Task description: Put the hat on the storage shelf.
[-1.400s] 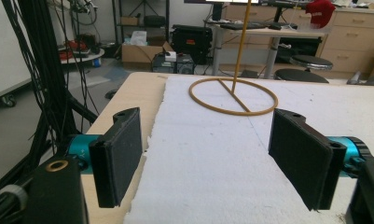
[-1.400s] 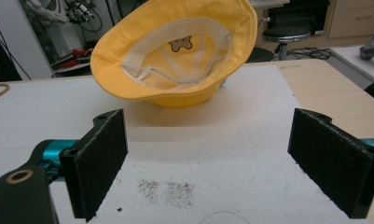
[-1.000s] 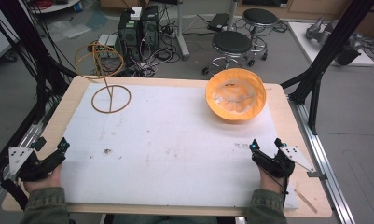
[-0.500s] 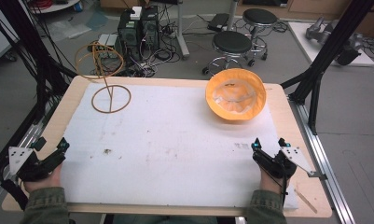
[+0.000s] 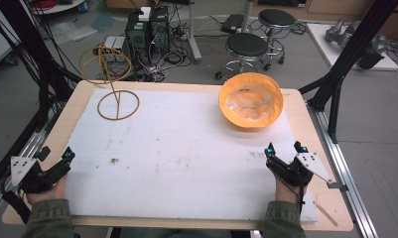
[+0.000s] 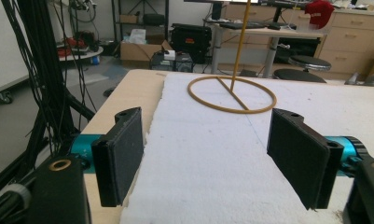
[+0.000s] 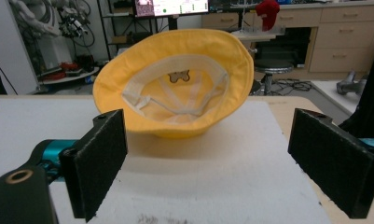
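White foam sheet (image 5: 186,148) under you: upturned yellow fabric bucket hat (image 5: 251,99) ahead of your right gripper (image 5: 286,148), your left gripper (image 5: 55,154) facing the wooden ring stand (image 5: 118,104), both spread wide and empty.

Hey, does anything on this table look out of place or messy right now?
The yellow hat lies upside down, lining showing. The white mat has small dark specks near the left gripper. Otherwise nothing stands out.

High cam overhead, facing fwd; gripper cams low, close, sharing white mat (image 5: 186,148).
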`<state>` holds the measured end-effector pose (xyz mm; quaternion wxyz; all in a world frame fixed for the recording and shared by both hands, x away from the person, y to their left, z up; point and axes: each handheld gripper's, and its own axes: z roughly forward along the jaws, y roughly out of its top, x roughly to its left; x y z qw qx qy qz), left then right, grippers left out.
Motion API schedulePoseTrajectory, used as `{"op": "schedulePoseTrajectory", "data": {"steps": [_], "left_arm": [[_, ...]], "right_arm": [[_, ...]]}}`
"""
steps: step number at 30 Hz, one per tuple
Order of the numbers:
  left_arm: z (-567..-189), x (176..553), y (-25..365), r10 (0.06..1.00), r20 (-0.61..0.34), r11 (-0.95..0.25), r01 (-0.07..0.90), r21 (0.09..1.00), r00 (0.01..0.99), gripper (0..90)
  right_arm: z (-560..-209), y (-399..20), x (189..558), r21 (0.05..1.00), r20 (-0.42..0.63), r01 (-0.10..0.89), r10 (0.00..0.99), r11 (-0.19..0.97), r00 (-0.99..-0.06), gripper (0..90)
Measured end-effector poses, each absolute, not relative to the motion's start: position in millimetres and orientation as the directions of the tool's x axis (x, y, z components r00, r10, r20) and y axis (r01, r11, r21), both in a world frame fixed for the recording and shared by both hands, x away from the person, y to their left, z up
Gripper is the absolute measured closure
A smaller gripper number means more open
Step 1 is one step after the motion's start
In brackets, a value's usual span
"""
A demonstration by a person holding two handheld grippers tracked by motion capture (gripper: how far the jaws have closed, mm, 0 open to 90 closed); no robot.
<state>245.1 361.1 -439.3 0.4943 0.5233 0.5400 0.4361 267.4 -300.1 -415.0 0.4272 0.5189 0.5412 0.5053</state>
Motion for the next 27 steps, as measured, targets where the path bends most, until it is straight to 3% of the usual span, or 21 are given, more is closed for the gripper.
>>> {"op": "schedulePoseTrajectory", "data": {"steps": [5, 11, 27], "left_arm": [[-439.7, 244.4, 360.0, 0.997, -0.072, 0.067, 0.134, 0.989, 0.037, 27.4], [-440.3, 243.9, 360.0, 0.997, -0.069, 0.064, 0.139, 0.988, 0.033, 27.5], [-440.7, 243.7, 360.4, 0.997, -0.071, 0.066, 0.143, 0.988, 0.032, 27.6]], "right_arm": [[-404.9, -300.6, 275.5, 0.991, 0.077, 0.122, 0.991, -0.063, -0.114, 10.0], [-404.1, -297.9, 288.5, 0.984, 0.047, 0.179, 0.992, -0.024, -0.120, 10.0], [-369.1, -292.3, 317.2, 0.985, 0.001, 0.169, 0.990, 0.024, -0.144, 10.1]]}}
